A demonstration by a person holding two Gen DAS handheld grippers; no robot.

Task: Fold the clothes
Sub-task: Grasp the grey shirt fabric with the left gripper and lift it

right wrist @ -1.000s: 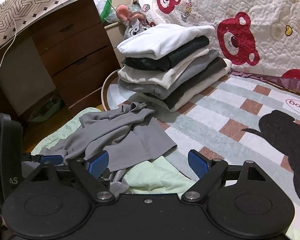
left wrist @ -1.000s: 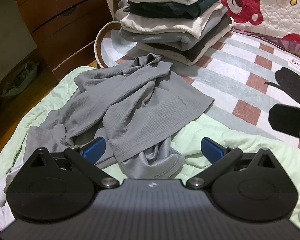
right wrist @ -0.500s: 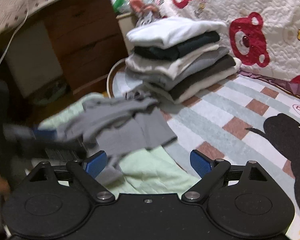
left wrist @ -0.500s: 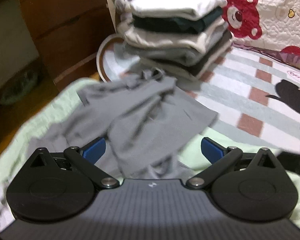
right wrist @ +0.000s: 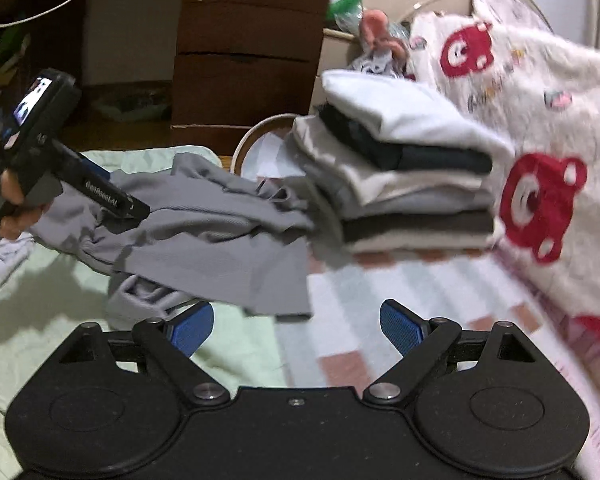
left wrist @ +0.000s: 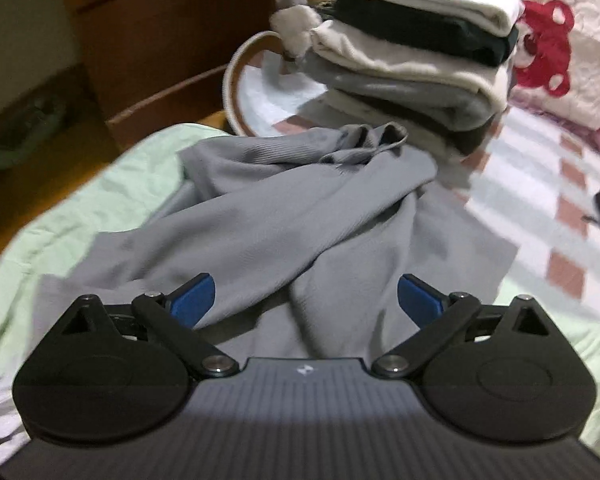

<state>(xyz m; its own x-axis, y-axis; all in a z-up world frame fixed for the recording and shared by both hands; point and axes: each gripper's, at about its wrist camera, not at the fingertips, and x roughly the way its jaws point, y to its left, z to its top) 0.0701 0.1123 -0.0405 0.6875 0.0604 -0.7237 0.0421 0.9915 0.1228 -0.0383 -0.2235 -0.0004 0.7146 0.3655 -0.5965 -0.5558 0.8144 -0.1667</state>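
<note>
While both jaws stand wide apart w/ nothing between them, the left gripper (left wrist: 306,300) hangs low over the crumpled grey garment (left wrist: 300,216), which fills the centre of the left wrist view and spreads on a pale green sheet (left wrist: 112,200). Blue pads (left wrist: 192,300) sit either side of a fabric ridge; contact w/ the cloth can't be told. Behind it, upper right of frame, is a stack of folded clothes (left wrist: 416,52), w/ a plush toy (left wrist: 296,20) at its left edge.

Right gripper (right wrist: 296,326) is also wide open, empty, over the sheet and a checked rug (right wrist: 380,300) at lower centre. In the right wrist view the grey garment (right wrist: 204,232) lies left of centre, its far end near the stack (right wrist: 400,168). Left gripper body (right wrist: 60,168) shows at far left, held by a hand (right wrist: 16,204), pointing down into the cloth. Bear-print quilt (right wrist: 540,184) fills the right side; a wooden dresser (right wrist: 252,40) stands at top centre.
</note>
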